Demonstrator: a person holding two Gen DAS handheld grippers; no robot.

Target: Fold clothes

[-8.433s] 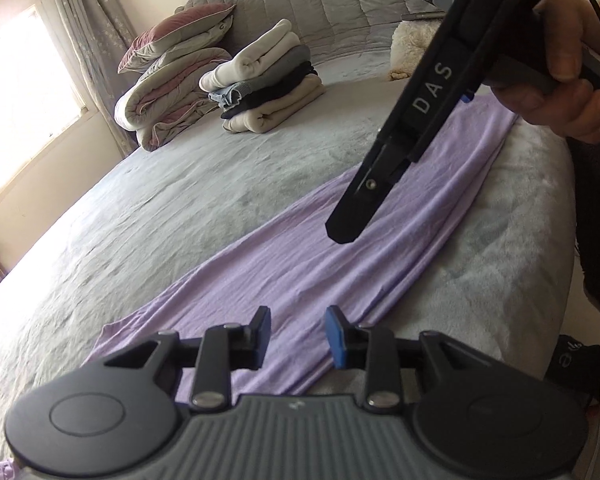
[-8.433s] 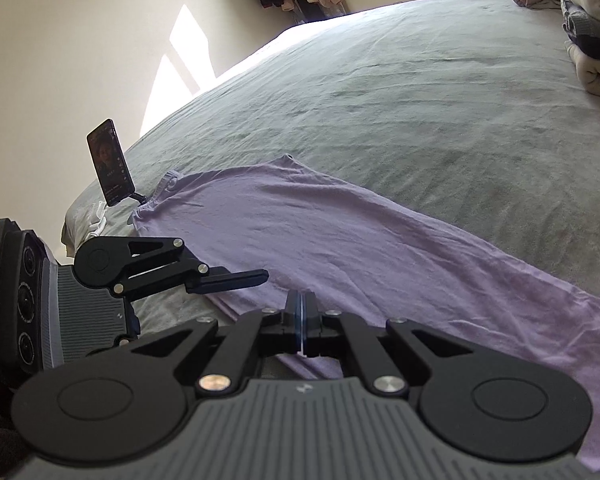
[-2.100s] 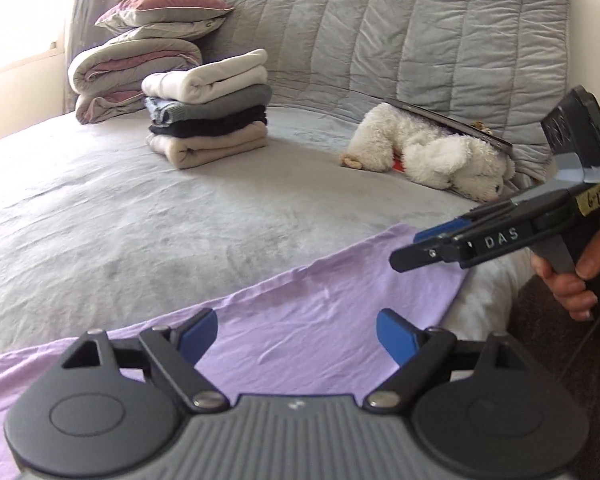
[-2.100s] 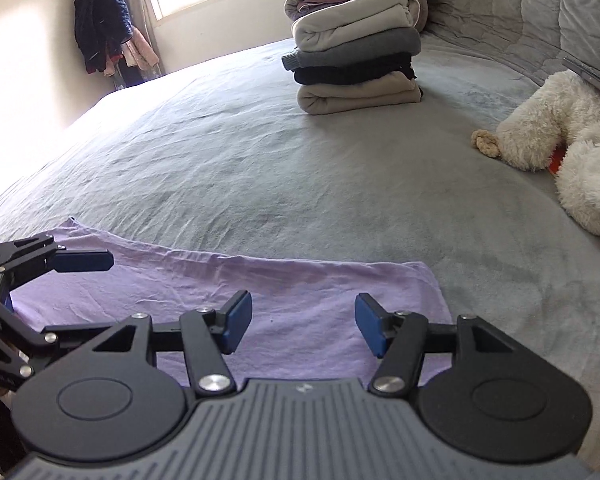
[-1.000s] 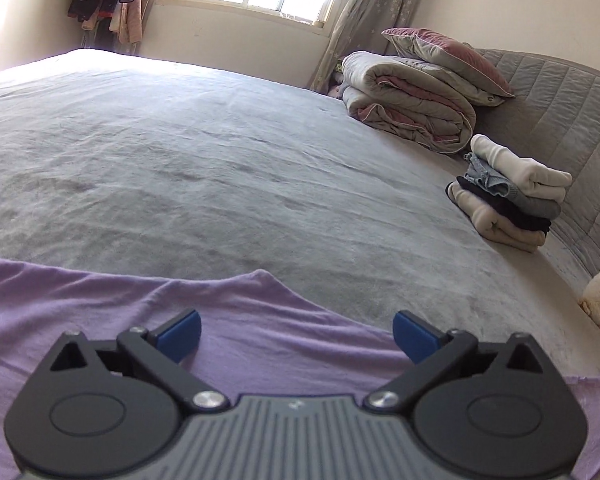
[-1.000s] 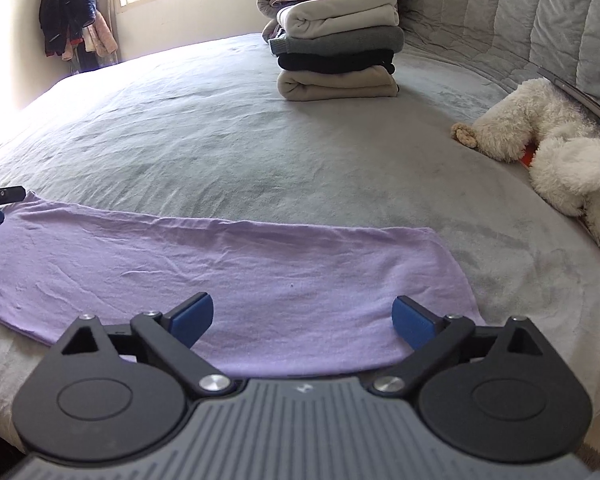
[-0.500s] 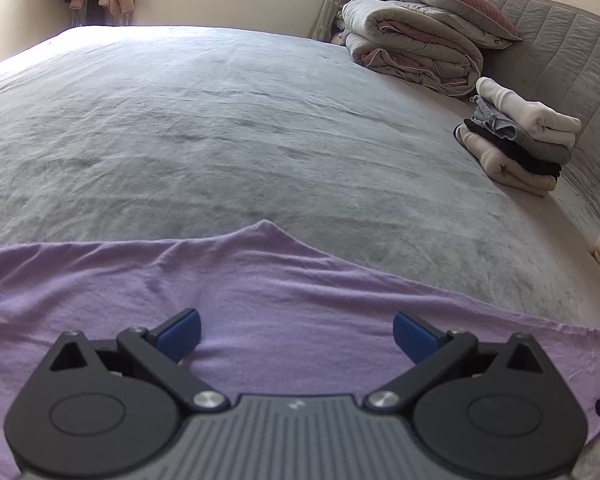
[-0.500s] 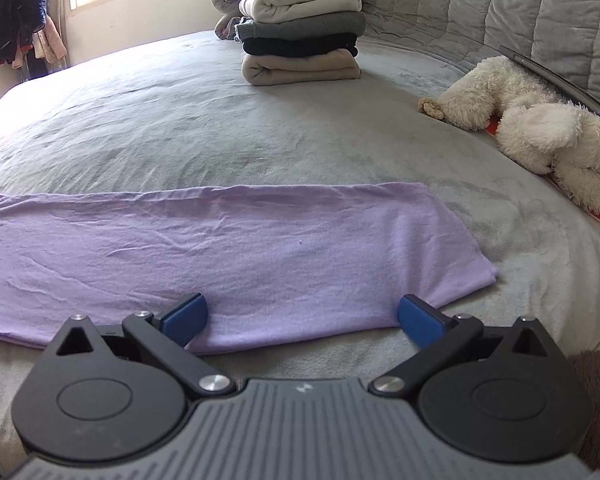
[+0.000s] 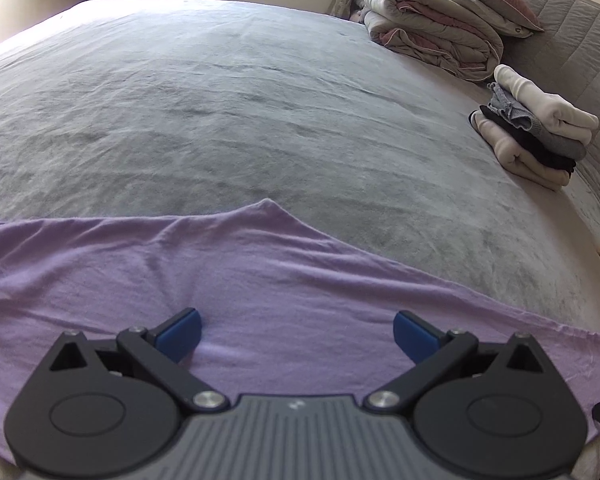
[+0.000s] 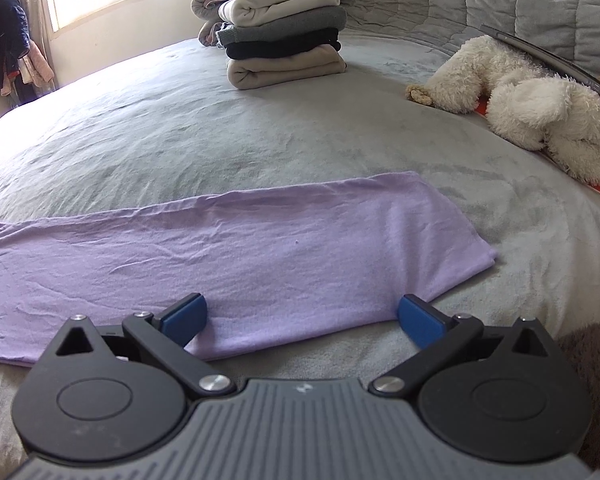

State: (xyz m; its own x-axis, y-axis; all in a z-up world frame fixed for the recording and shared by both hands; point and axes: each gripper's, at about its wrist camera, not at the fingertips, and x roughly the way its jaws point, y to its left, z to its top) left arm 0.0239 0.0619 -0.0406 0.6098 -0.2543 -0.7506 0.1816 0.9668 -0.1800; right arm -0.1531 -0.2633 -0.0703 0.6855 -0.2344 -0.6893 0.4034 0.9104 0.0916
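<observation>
A wide grey bed (image 10: 180, 128) fills both views, and along its near edge lies the lilac garment (image 10: 228, 248), already narrowed into a long strip, so the lengthwise folds look done and the crosswise folds that would make it a compact bundle are still left. Its long axis runs left to right across the near side of the bed; in the right wrist view the squared end points right, toward the white plush dog (image 10: 532, 108), while the other end runs off to the left. At the far side sits a stack of folded clothes (image 10: 284, 28), seemingly finished pieces. The left gripper (image 9: 296, 332) hovers low over the strip with jaws spread wide and holding nothing; the right gripper (image 10: 300, 316) is likewise spread and empty, at the strip's near edge by its right end.
</observation>
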